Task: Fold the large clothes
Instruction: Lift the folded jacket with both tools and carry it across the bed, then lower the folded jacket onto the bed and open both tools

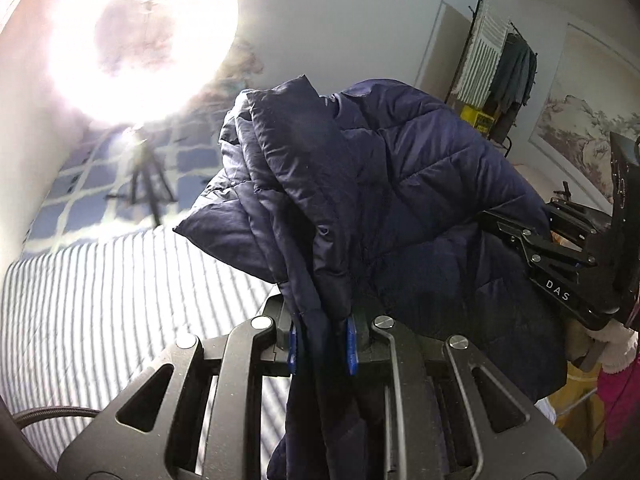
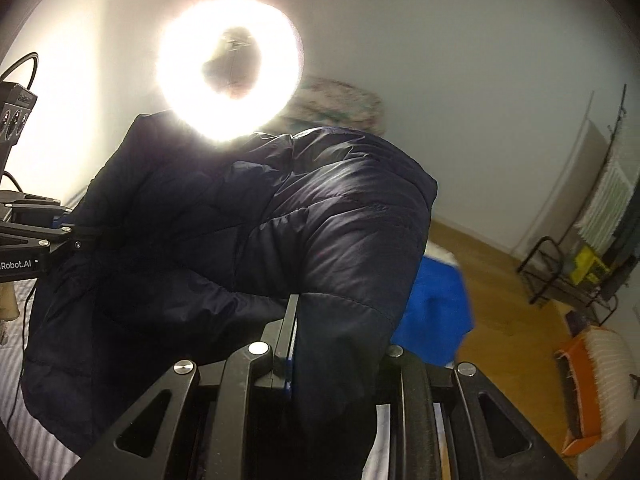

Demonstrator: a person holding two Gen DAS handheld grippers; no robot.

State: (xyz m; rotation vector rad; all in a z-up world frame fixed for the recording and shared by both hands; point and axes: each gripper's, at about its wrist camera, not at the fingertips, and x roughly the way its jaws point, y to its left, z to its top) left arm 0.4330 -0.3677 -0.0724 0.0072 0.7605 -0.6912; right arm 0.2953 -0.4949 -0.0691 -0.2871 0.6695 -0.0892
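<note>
**Navy quilted jacket held up between two grippers above a striped bed**

A dark navy quilted puffer jacket (image 1: 400,168) hangs in the air, lifted clear of the bed and bunched into soft folds. In the left wrist view, the left gripper (image 1: 322,340) is closed tight on a folded edge of the jacket, the fabric pinched between its blue-padded fingers (image 1: 351,340) and trailing down past them. A loose flap of the jacket juts out to the left, its hemmed edge free over the bed.

The right gripper (image 2: 340,354) is also clamped on the jacket; in its own view the fabric spills over the right-hand finger and hides it, so only the left finger shows beside the cloth. In the left wrist view the same gripper (image 1: 520,236) grips the jacket's far edge at the right.

Below the jacket lies the grey and white striped bed sheet (image 1: 120,272), with a blue checked blanket (image 1: 100,184) further back. A bright ring light (image 2: 228,68) glares from the ceiling. To the right, open wooden floor (image 2: 500,300) stretches to a black clothes rack (image 1: 500,64) by the wall. A blue cloth (image 2: 436,308) sits just behind the jacket, and an orange and white basket (image 2: 588,384) stands on the floor.
</note>
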